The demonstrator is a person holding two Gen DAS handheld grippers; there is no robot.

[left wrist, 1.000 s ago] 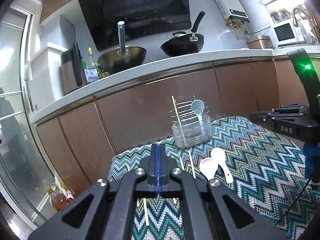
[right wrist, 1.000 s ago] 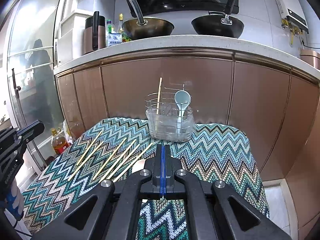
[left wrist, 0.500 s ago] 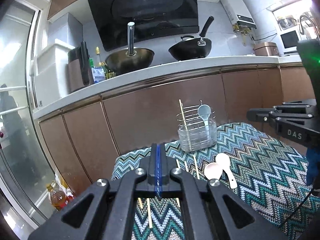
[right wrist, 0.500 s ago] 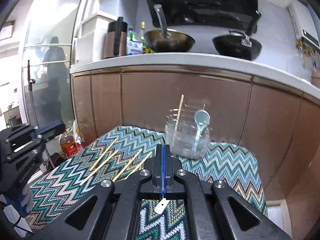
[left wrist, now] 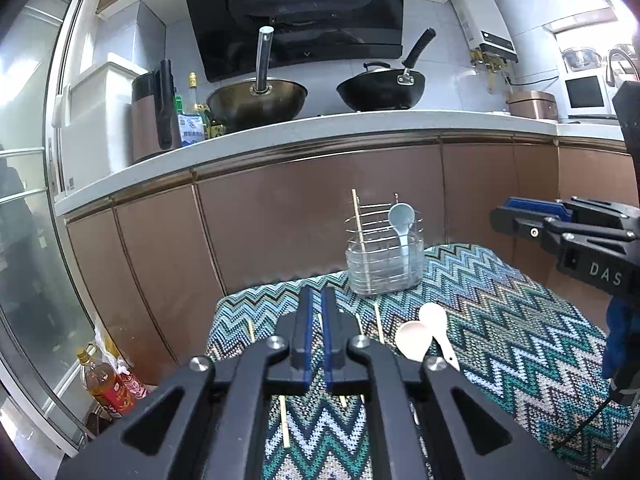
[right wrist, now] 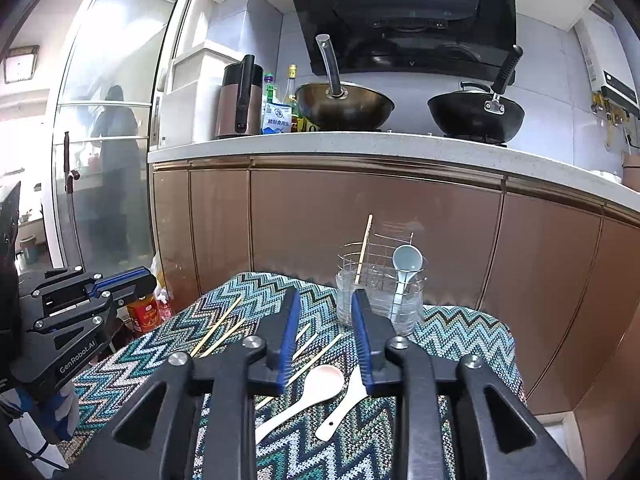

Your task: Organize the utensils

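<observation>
A clear utensil holder [left wrist: 385,264] [right wrist: 378,300] stands at the table's far edge with one chopstick and a blue-grey spoon [right wrist: 406,268] in it. Two white spoons [right wrist: 308,394] [left wrist: 418,338] lie on the zigzag cloth, and several wooden chopsticks [right wrist: 218,326] [left wrist: 378,322] lie beside them. My left gripper [left wrist: 316,316] hovers over the chopsticks, slightly open and empty. My right gripper [right wrist: 326,334] is open and empty above the white spoons. Each gripper also shows in the other's view, the right gripper [left wrist: 560,228] and the left gripper [right wrist: 80,304].
The zigzag cloth [right wrist: 460,340] covers a small table in front of brown kitchen cabinets [right wrist: 360,216]. Two woks [right wrist: 344,106] and bottles stand on the counter above. An oil bottle [left wrist: 106,384] stands on the floor at the left.
Both grippers, shut a second ago, have opened, the right one wider. Both have pulled back and risen a little, so the white spoons now show between the right fingers.
</observation>
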